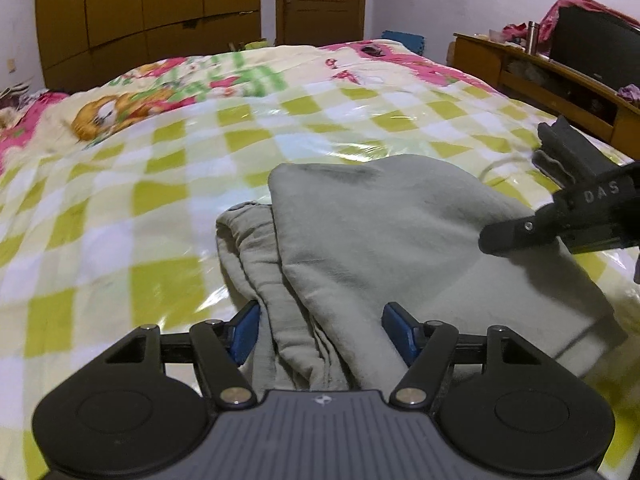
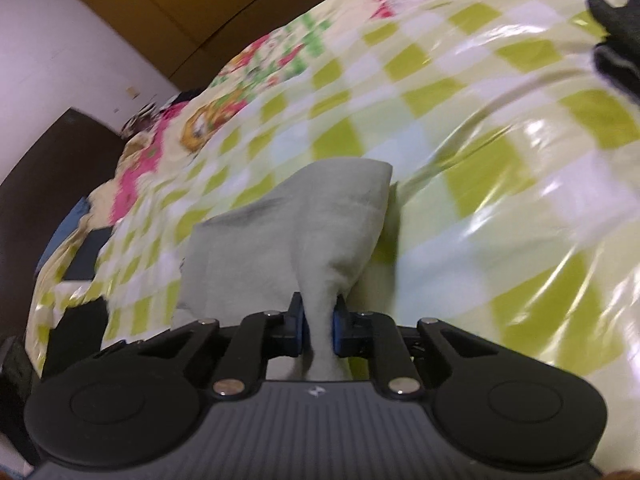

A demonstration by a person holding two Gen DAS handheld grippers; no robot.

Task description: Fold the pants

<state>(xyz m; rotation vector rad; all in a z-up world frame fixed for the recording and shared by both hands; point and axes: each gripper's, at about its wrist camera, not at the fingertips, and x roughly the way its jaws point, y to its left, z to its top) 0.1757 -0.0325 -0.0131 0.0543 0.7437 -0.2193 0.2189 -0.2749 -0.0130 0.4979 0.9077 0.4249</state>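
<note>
On the near part of the bed (image 1: 160, 184), over its green-checked cover, we see the grey pants (image 1: 380, 240) lying folded, our left hand-held gripper (image 1: 320, 334) spread wide around their near edge and our right hand-held gripper (image 2: 319, 330) pinching a bunched fold of them.

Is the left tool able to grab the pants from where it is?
Probably yes. The left tool is open, with the gray pants lying right between its fingers on the bed. Nothing blocks it; the right tool already pinches another part.
</note>
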